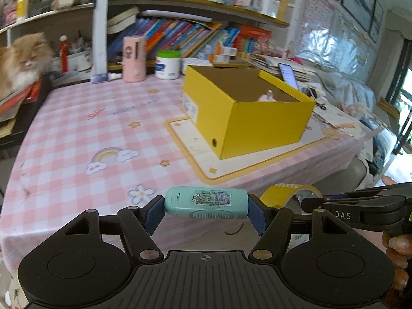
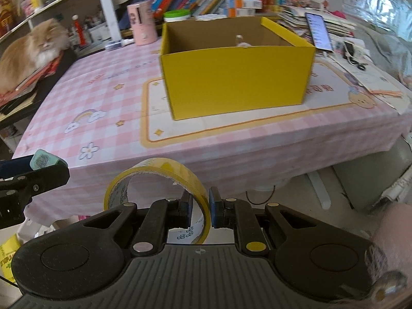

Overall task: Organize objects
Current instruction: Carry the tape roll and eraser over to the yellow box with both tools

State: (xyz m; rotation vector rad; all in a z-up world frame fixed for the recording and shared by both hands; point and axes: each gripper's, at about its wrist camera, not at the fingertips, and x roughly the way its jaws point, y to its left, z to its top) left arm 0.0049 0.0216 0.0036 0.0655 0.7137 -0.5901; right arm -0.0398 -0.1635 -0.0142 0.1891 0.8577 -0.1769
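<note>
short of the yellow box [image 2: 237, 77], a light, rigid teal case [image 1: 206, 204] is clamped endwise by the left gripper [image 1: 206, 212]; a tape roll's [image 2: 157, 182] thin band is pinched by the right gripper [image 2: 200, 209].

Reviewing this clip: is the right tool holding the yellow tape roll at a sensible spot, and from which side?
Yes. The right tool pinches the yellow tape roll's thin band at its near edge, one finger inside the ring and one outside. The open hoop offers no better grip than its wall.
</note>
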